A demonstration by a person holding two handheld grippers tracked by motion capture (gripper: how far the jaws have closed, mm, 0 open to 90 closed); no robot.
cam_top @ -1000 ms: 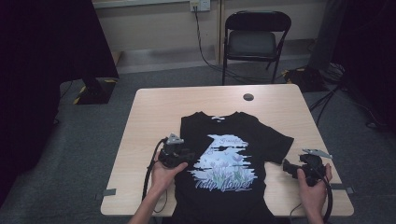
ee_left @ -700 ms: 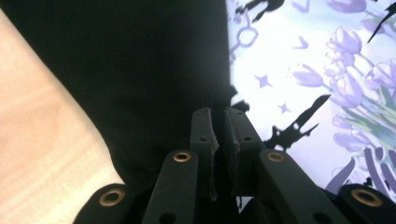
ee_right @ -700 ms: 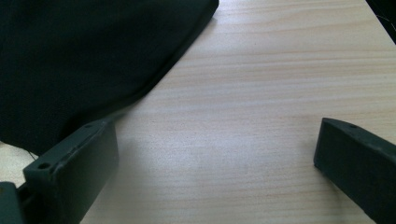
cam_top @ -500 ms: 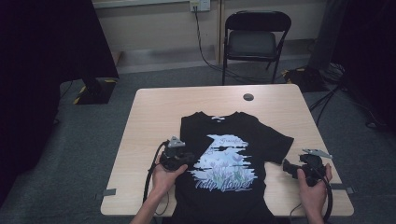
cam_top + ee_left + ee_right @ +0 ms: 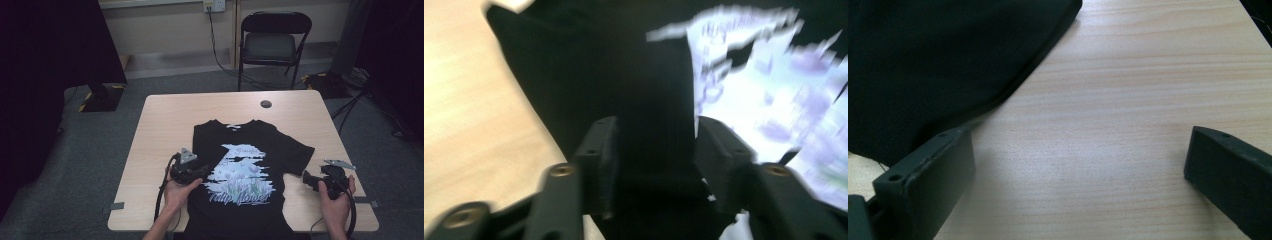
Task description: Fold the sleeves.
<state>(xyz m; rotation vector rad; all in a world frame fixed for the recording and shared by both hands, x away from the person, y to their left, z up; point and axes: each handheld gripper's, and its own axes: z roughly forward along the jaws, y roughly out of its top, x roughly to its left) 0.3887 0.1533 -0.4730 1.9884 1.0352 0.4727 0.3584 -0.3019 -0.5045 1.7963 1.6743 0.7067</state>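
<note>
A black T-shirt (image 5: 280, 150) with a white and purple flower print lies flat on the light wooden table (image 5: 165, 125), collar at the far side. My left gripper (image 5: 204, 172) rests at the shirt's left edge and points in over the cloth. In the blurred left gripper view its jaws (image 5: 656, 130) have just been opening and stand apart, with black cloth (image 5: 589, 60) lying between them. My right gripper (image 5: 306, 178) sits just off the right sleeve. It is wide open (image 5: 1075, 145) over bare wood (image 5: 1128, 75), and the sleeve's hem (image 5: 938, 60) reaches its left jaw.
A black folding chair (image 5: 272, 45) stands behind the table's far edge. A small dark round hole (image 5: 266, 104) is set in the tabletop near the far side. Cables lie on the floor at the right, and a black curtain (image 5: 50, 60) hangs at the left.
The left gripper has edged slightly toward the near side along the shirt's left edge. The right hand and gripper have kept still.
</note>
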